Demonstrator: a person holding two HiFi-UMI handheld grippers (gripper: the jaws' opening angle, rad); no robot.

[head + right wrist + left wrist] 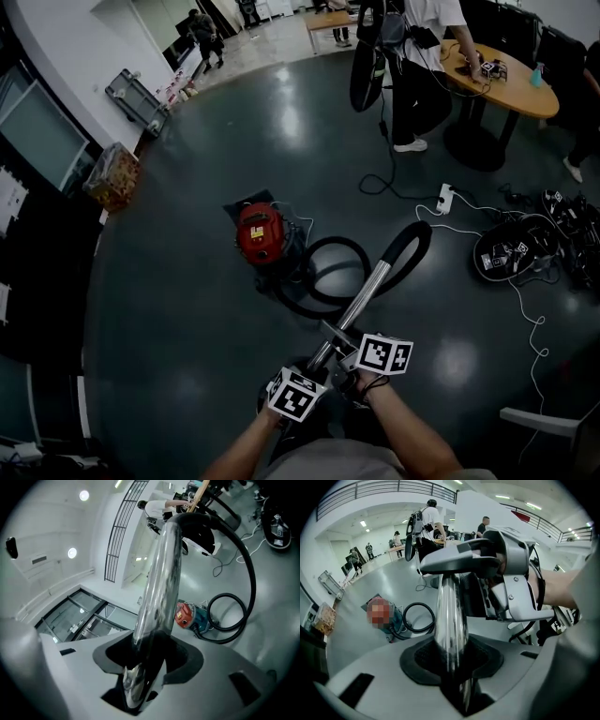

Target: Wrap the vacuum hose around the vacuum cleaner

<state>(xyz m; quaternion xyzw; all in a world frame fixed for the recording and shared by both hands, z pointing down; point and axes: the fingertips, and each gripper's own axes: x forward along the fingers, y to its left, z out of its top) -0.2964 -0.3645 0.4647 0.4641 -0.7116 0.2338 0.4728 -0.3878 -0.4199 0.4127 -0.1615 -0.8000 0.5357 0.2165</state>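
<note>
Left gripper view looks along my left gripper (451, 667), whose jaws are part closed on the chrome wand tube (450, 616). The black pads press it from both sides, and the tube rises straight ahead of them. Just beyond, further up the same tube, sits my right gripper (145, 667), its grey body filling the space ahead and to the right. Right gripper view has the tube slanting between that gripper's jaws, which stand wider apart. A pale sliver shows beside the tube low in the gap, so those pads do not look clamped on it. Past the right gripper the tube ends in a black curved handle (201, 520). From there the black vacuum hose (251, 573) arcs down and curls in one loose loop on the dark floor (187, 309). The loop lies just beside the red and teal vacuum cleaner (192, 617), not around it. Seen from the head view, the cleaner stands on the floor well ahead of both grippers and a little to their left, with the hose loop between it and the far end of the tube. Farther off, ahead and to the right, people stand at a round wooden table (520, 94). A white power strip (444, 199) lies on the floor among cables.
</note>
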